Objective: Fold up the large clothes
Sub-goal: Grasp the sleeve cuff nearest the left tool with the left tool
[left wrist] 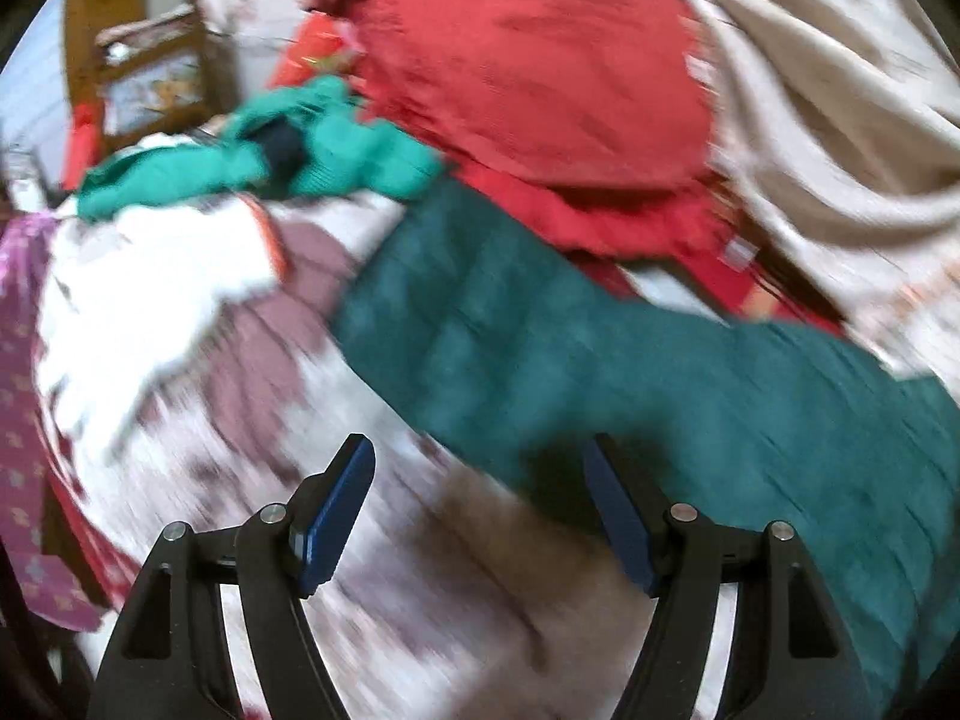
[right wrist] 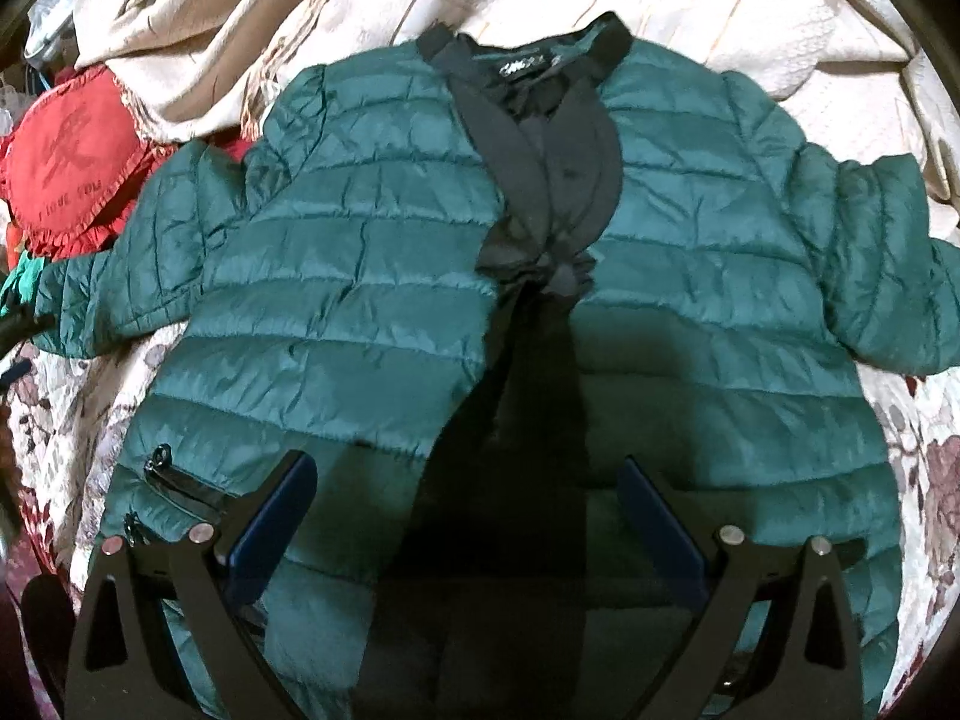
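One green quilted jacket (right wrist: 372, 276) lies face up and spread on the floral bedspread (right wrist: 924, 468).
Both the left gripper (left wrist: 480, 510) and the right gripper (right wrist: 468, 516) hang over it with jaws spread, gripping nothing. A red cushion (right wrist: 72, 168), a bright green garment (left wrist: 336, 150) and cream blankets (right wrist: 780, 18) crowd its edges.

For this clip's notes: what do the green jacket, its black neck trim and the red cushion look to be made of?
Green jacket: thin, slightly glossy synthetic shell, probably nylon or polyester, with stitched puffy bands that suggest padding.
Black neck trim: matte flat band, apparently knit or woven; no sheen.
Red cushion: soft matte fabric with a ruffled edge and a darker printed motif; the fibre is unclear.
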`<state>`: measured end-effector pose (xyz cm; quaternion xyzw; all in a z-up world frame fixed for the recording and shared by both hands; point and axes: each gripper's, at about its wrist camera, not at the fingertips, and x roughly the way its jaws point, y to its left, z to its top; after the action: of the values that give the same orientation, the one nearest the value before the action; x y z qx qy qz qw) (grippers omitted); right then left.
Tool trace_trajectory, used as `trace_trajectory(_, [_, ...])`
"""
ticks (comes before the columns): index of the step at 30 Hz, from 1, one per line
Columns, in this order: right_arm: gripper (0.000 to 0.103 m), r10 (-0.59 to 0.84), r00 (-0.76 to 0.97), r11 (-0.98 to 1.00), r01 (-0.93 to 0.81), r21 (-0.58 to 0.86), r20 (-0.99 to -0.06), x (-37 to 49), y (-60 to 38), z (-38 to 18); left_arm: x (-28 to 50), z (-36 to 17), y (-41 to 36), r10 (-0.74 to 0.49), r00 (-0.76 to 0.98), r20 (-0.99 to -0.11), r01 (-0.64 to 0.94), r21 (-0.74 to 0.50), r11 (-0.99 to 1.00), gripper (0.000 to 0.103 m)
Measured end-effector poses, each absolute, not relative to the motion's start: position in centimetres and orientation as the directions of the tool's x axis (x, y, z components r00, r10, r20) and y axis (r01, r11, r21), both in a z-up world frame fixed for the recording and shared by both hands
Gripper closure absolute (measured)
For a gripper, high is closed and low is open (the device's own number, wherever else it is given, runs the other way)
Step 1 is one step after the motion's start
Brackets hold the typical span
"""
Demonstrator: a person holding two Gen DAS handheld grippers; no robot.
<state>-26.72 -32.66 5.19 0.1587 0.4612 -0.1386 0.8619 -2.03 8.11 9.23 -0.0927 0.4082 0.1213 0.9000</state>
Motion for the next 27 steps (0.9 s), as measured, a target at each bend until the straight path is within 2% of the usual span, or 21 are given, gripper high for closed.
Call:
trace_trajectory(6, [0.001,-0.089,0.526,0.919,0.371,0.134,-0.846,-26.2,-32.0,4.7,3.3,7.6,11.3,0.332,0.592,-0.735,-0.405,0.085,0.910,0.048])
trace_trajectory(11, [0.001,-0.089,0.511,0.929,0.353,0.115,-0.855,-25.7,-31.4,4.5,5.7,6.4,11.2,0.370,0.604,-0.706,-0.373,0.160,0.914,0.050])
trace_trajectory(13, [0.001,-0.087,0.511,0.929,0.352,0.116,-0.855,-25.7,-31.3,4.4,6.1,6.3,10.8,0.335,0.617,-0.712,-0.334,0.148,0.931,0.079])
trace_trajectory(14, [0.001,-0.085,0.513,0.928,0.352,0.119,-0.854,-25.8,-31.2,4.3,6.3,6.2,10.7,0.320,0.615,-0.721,-0.322,0.141,0.936,0.085])
trace_trajectory(16, [0.001,-0.083,0.514,0.928,0.353,0.122,-0.854,-25.8,-31.1,4.3,6.3,6.4,10.9,0.265,0.622,-0.737,-0.305,0.084,0.949,0.103])
trace_trajectory(19, [0.001,-0.081,0.515,0.929,0.348,0.122,-0.853,-25.9,-31.0,4.4,5.8,6.7,10.9,0.223,0.621,-0.752,-0.291,0.042,0.956,0.103])
trace_trajectory(27, [0.001,-0.073,0.527,0.924,0.355,0.142,-0.846,-27.0,-31.4,4.5,0.6,11.3,7.3,0.056,0.705,-0.707,-0.141,-0.062,0.988,0.103])
